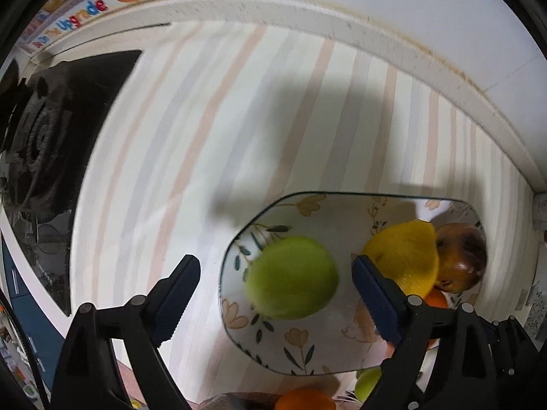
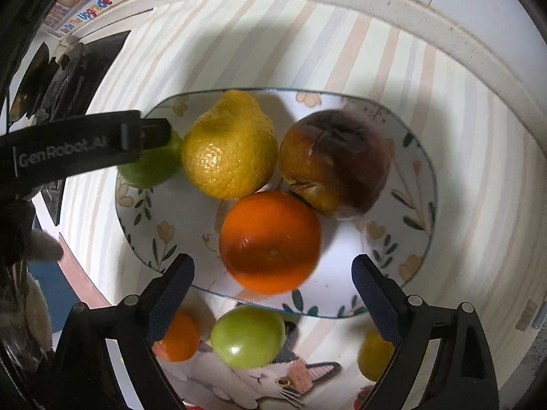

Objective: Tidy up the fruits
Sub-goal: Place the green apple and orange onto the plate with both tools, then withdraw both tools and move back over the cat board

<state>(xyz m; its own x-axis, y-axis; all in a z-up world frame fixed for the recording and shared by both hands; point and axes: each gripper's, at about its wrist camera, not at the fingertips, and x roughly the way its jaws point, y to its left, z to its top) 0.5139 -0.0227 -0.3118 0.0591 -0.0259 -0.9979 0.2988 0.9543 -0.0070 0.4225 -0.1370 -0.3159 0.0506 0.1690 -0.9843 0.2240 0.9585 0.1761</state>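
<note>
- the left claw [image 1: 276, 294] was spread wide over the flowery plate [image 1: 342, 212]. a green fruit [image 1: 292, 277] lay on the plate between its fingers, and neither pad touched it.
- a yellow lemon [image 1: 403, 256] sat just behind the left claw's right finger, with a brown fruit [image 1: 461, 256] past it.
- the right claw [image 2: 273, 283] was spread wide too (nothing pinched). a big orange [image 2: 270, 241] lay on the plate between its fingers.
- below the right claw, off the plate, sat a small green fruit [image 2: 248, 336] and a small orange [image 2: 179, 338].

Floral plate [image 2: 403, 239]; striped cloth [image 2: 478, 177]; brownish, perhaps bruised, fruit [image 2: 335, 164].
</note>
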